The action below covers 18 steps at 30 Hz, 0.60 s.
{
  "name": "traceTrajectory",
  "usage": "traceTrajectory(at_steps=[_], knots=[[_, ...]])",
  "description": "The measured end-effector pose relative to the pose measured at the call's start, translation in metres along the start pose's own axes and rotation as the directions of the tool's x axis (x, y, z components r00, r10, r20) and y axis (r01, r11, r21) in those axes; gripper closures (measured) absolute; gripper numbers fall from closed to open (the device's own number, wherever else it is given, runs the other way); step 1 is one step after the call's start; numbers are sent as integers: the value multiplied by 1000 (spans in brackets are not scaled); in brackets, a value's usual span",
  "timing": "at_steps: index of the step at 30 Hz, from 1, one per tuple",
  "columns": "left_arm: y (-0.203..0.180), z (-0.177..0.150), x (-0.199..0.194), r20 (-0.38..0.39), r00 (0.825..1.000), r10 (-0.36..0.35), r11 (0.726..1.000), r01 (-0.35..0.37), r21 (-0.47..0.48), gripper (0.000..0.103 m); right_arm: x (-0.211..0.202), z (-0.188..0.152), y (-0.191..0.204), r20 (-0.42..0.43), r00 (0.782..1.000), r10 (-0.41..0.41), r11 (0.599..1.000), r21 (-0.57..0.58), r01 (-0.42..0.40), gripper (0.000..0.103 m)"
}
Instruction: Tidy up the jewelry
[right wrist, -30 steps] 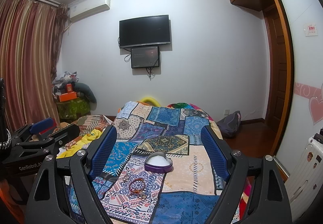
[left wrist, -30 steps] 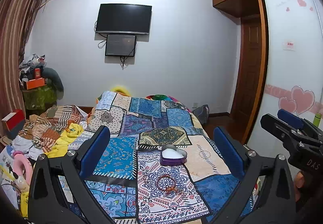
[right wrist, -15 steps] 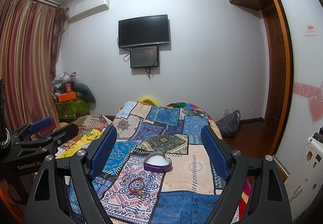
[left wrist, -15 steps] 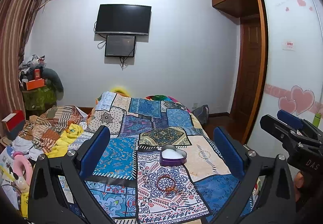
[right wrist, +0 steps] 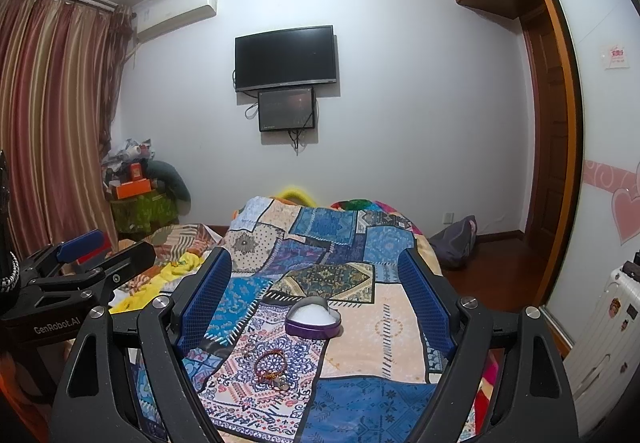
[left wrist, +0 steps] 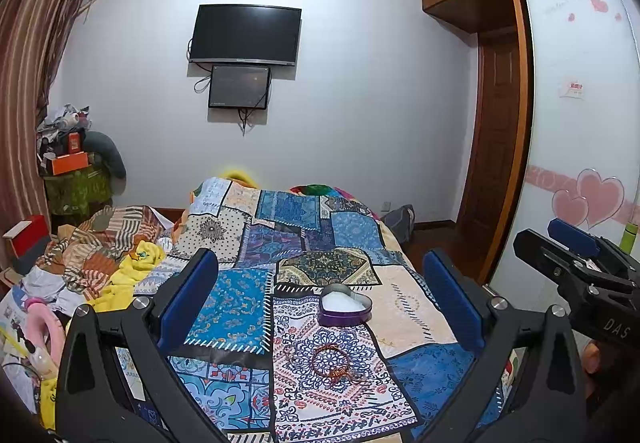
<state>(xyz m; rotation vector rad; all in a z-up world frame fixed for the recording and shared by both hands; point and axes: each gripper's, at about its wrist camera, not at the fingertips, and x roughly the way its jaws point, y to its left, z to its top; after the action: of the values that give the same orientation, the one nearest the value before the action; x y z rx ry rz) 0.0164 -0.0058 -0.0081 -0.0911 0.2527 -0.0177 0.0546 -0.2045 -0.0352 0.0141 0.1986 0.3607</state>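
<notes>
I see both grippers, left gripper (left wrist: 320, 299) and right gripper (right wrist: 314, 293), with fingers spread wide and empty, above the patchwork-quilted bed (left wrist: 412, 307). A purple heart-shaped tin (left wrist: 345, 310) sits mid-bed; a reddish beaded bracelet (left wrist: 330, 360), perhaps tangled, lies nearer, well clear of the edges.

Small trinkets beside the bracelet (left wrist: 329, 358), too tiny to identify

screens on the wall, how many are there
2. A large dark TV is mounted high on the far wall, and a smaller screen hangs directly below it, touching its lower edge. None seem hidden.
</notes>
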Motion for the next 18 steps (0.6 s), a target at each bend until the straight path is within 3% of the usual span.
traceTrajectory(at_steps=[10, 18], knots=[[20, -13, 38, -83, 995, 53, 998, -56, -29, 0, 30, -11, 0, -90, 996, -6, 1000, -13, 5, 20], [49, -42, 87, -224, 971, 83, 993, -99, -61, 0, 76, -45, -2, -248, 968, -22, 999, -38, 13, 20]])
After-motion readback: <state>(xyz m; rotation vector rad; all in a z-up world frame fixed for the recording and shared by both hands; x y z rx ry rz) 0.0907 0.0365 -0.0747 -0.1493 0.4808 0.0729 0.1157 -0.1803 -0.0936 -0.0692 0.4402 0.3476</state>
